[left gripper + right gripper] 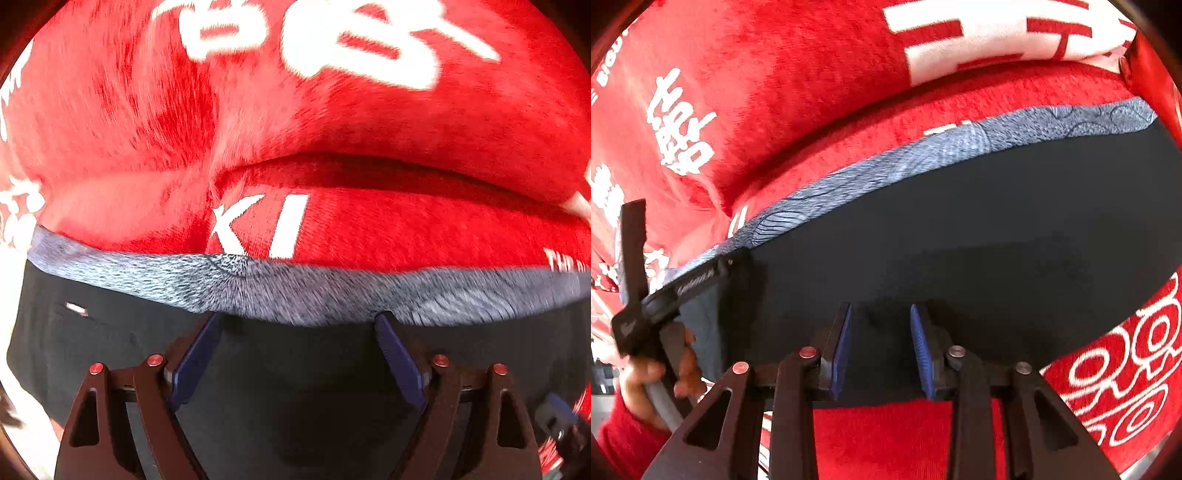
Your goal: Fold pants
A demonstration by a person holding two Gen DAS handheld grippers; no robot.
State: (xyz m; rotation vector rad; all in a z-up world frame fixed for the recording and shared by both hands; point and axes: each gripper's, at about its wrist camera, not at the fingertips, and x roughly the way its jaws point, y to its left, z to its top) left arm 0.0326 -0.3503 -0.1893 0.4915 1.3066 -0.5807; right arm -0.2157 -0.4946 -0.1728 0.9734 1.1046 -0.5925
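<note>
Lying flat on a red blanket (332, 122) with white letters, the dark pants (960, 240) are showing a blue-grey patterned band (886, 162) along the far edge. The left claw (297, 321) is standing wide open over the pants. The right claw (881, 310) is also open, seemingly just above the fabric.

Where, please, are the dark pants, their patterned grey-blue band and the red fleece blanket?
Dark pants (960, 236): right wrist view, plain middle of fabric.
Patterned grey-blue band (923, 155): right wrist view, mid-strip along the pants' far edge.
Red fleece blanket (369, 122): left wrist view, plain red area.
</note>
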